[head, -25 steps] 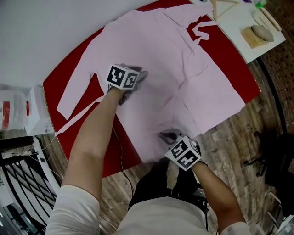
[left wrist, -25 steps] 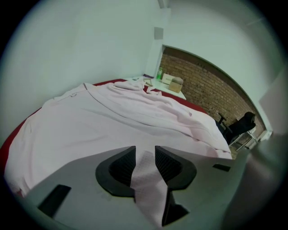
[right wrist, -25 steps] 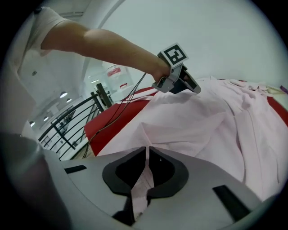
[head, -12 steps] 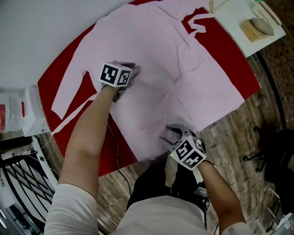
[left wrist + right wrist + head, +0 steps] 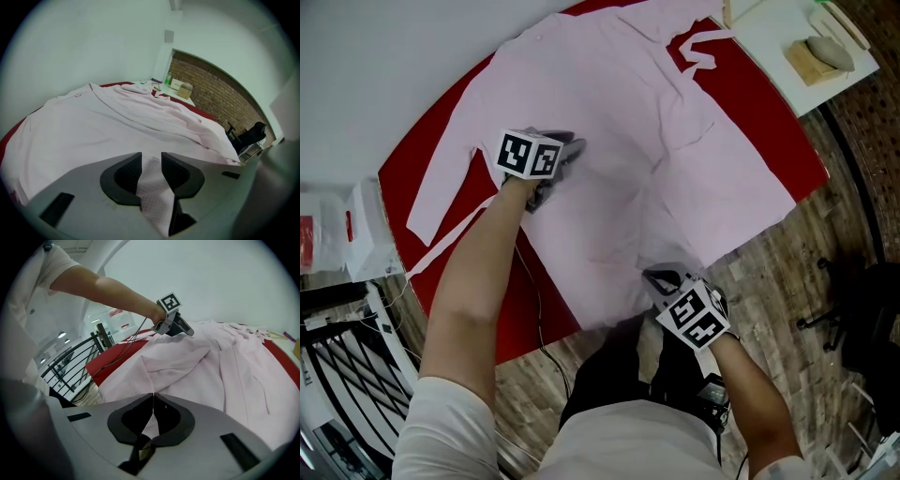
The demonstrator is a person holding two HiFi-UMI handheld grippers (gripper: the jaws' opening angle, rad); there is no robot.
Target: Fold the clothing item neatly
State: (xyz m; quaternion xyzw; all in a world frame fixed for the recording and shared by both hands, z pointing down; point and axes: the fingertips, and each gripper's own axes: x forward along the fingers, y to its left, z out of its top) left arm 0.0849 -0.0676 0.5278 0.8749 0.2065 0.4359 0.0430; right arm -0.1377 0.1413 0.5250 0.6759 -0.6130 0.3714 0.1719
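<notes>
Right tongs (image 5: 662, 278): nearest the person, at the near hem of the pink shirt (image 5: 675, 122). The jaws have just been closing and now meet tip to tip, clenched on a thin edge of the cloth, which shows between them.

Left tongs (image 5: 566, 150): farther in and to the left, on the body of the shirt. They grasp a raised fold of the fabric that passes between the pads.

Shirt: spread flat on the red counter (image 5: 792, 141), one sleeve stretching left of the left tongs, the collar end lying beyond both tongs.

White side table (image 5: 764, 47): past the shirt, far right of the right tongs, touching the counter's edge; a wooden block (image 5: 804, 67) sits on it.
</notes>
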